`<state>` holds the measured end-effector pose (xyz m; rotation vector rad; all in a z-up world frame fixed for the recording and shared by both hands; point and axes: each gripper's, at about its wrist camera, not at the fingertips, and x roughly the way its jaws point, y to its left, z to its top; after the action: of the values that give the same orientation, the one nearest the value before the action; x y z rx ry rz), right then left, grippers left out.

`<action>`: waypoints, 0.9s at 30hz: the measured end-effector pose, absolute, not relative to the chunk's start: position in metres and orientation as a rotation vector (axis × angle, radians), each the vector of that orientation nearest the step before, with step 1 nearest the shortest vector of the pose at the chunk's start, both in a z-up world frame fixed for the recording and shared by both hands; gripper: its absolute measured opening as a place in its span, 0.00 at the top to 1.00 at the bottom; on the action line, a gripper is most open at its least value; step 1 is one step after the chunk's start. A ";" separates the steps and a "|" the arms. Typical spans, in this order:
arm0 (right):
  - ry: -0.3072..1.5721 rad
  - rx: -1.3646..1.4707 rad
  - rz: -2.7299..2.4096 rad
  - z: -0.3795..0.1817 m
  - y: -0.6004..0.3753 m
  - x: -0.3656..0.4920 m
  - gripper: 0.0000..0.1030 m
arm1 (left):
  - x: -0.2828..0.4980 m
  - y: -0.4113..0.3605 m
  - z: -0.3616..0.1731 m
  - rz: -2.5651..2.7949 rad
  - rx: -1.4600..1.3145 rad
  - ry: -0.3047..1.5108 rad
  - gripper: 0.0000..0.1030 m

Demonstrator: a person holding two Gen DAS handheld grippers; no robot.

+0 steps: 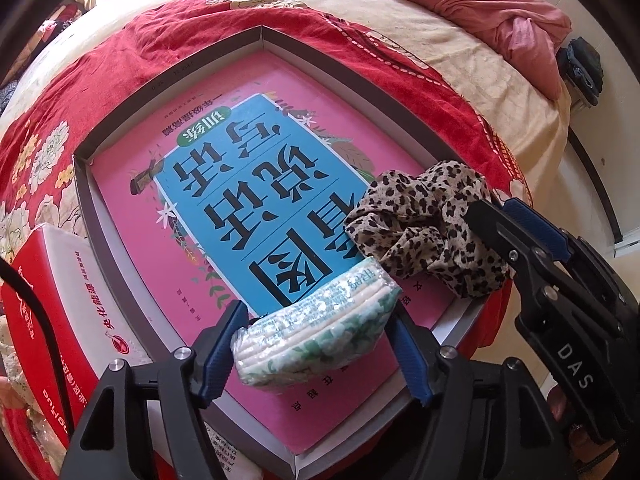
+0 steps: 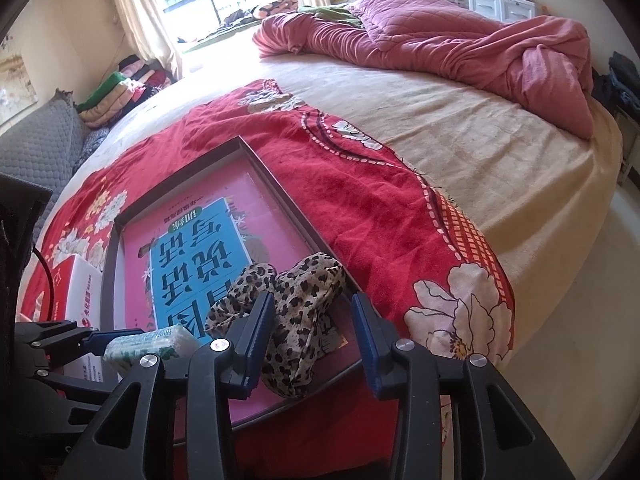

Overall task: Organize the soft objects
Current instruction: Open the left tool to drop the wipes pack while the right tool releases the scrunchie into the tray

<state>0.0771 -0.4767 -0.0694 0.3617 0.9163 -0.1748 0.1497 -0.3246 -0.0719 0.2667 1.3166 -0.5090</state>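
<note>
The left gripper [image 1: 316,344] points steeply down over the near end of a shallow tray [image 1: 82,200]. Between its blue pads [image 1: 218,344] lies a packet of tissues [image 1: 316,336], white with a green leaf print and a clear wrapper. The jaws stand spread; at the packet's 3 o'clock end the pad looks just clear of the wrapper, at its 9 o'clock end the pad is right against it, and whether it presses I cannot tell. The packet rests on a pink and blue book [image 1: 240,184] that fills the tray floor.

From the packet, at about 1 o'clock, sits a leopard-print scrunchie [image 1: 420,224], touching the packet's upper corner and lying on the tray's right edge. The right gripper [image 2: 312,340] is over it with its jaws apart: in the right wrist view the left pad [image 2: 256,336] lies against the scrunchie [image 2: 296,320] and the right pad stands clear, so the cloth is loose, not pinched.

Outside the tray, at 9 o'clock of the left gripper, a red and white box [image 1: 60,320] stands just beside the tray wall. All this lies on a red flowered cloth [image 2: 360,200] spread over a cream bedsheet [image 2: 480,128]. At 12 to 1 o'clock, well apart, a pink quilt [image 2: 460,40] is heaped.
</note>
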 end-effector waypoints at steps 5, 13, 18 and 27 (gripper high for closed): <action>0.906 0.371 -0.188 -0.068 -0.479 0.076 0.53 | 0.155 -0.318 -0.063 -0.500 0.222 1.301 0.26; 0.901 0.364 -0.197 -0.067 -0.480 0.075 0.51 | 0.162 -0.320 -0.065 -0.470 0.244 1.300 0.26; 0.886 0.362 -0.195 -0.065 -0.480 0.075 0.46 | 0.161 -0.316 -0.059 -0.471 0.219 1.287 0.26; 0.863 0.364 -0.216 -0.060 -0.485 0.070 0.38 | 0.144 -0.301 -0.017 -0.482 0.162 1.193 0.18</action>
<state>0.0703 -0.4850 -0.0601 0.3642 0.8630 -0.2162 0.1438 -0.3012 -0.0170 0.1624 1.1927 -0.4823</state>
